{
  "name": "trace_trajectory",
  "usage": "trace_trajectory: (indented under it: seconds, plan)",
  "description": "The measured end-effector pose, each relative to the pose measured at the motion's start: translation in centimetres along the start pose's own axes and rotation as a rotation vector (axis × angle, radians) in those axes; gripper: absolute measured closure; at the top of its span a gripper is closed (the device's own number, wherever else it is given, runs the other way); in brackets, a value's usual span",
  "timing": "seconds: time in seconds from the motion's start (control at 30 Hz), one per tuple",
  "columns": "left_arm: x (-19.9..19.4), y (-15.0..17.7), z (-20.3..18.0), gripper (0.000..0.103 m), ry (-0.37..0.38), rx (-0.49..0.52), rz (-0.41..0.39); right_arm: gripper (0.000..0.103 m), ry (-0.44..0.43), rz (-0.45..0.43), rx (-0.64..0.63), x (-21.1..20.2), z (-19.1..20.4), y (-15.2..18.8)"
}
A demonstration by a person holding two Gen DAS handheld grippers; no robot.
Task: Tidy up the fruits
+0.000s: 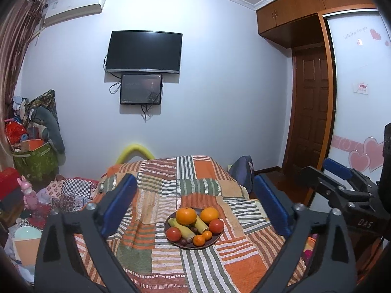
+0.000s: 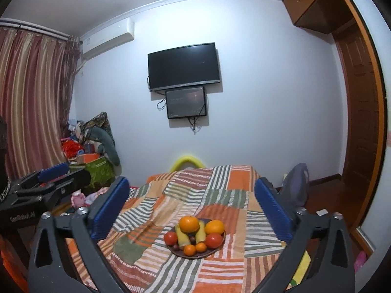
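A dark round plate [image 1: 215,240] [image 2: 221,243] sits on a bed with a striped patchwork cover [image 1: 156,254] [image 2: 220,268]. It holds two big oranges [image 1: 186,216] [image 2: 189,224], two red tomatoes [image 1: 216,225] [image 2: 213,240], two small tangerines [image 1: 199,240] [image 2: 190,249], yellow-green banana-like pieces [image 1: 182,229] [image 2: 182,238] and small dark fruits. My left gripper [image 1: 195,195] is open and empty, held above and before the plate. My right gripper [image 2: 191,195] is open and empty too. Each gripper shows at the edge of the other's view [image 1: 339,183] [image 2: 53,180].
A TV [image 1: 143,51] and a smaller screen hang on the far wall. Piled bags and toys [image 1: 31,146] stand left of the bed. A wooden door [image 1: 310,112] and wardrobe are at the right. A grey backpack [image 2: 295,185] lies by the bed.
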State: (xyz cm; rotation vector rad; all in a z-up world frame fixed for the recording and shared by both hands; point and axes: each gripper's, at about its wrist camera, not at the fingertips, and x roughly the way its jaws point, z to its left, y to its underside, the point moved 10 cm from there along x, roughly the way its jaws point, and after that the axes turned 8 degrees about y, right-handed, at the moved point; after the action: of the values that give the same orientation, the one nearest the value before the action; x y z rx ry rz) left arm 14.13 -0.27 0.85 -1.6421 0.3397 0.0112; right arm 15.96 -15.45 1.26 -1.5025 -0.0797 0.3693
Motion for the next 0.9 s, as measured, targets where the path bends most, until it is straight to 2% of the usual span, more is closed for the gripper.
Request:
trace_trajectory:
  seconds: [0.9]
  plan:
    - [0.1, 0.9, 0.2, 0.0, -0.016, 0.009, 0.011, 0.0, 0.014, -0.003, -0.023, -1.4, 0.2, 0.4]
